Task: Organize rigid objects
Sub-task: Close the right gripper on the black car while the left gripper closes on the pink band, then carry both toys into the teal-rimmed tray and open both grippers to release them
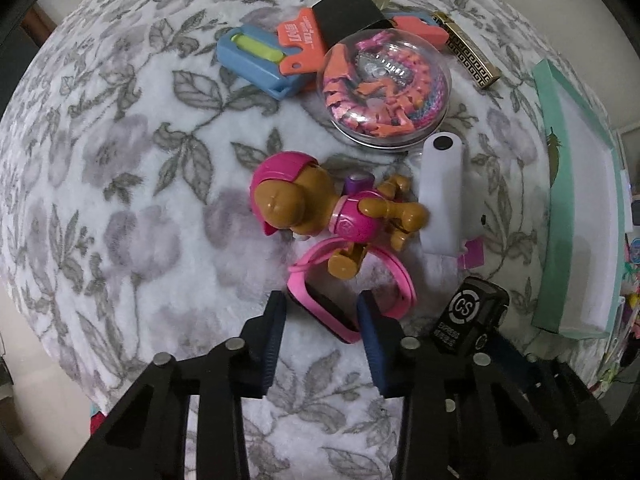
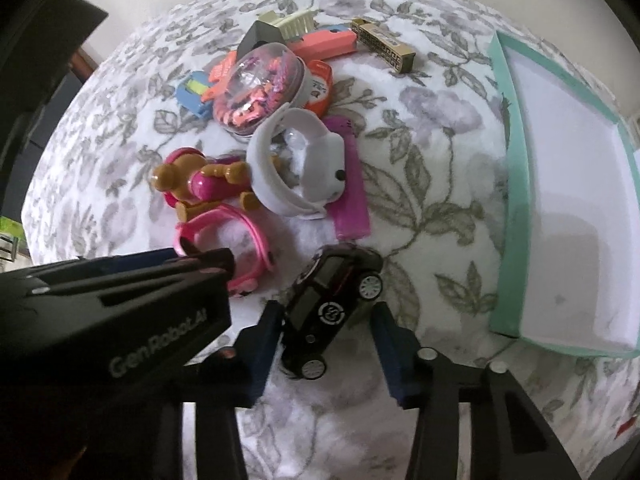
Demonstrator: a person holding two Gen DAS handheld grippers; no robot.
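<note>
presently left gripper point(image 1: 322, 320) clamps the pink watch point(image 1: 352, 300), springy band; right gripper point(image 2: 326, 332) straddles the toy car point(image 2: 332, 304) beside it, rigid, rollable, pads not visibly pressing.

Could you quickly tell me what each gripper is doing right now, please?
Left gripper: jaws either side of the pink watch; a firm grip cannot be told.
Right gripper: jaws around the black toy car, one side not touching.
</note>
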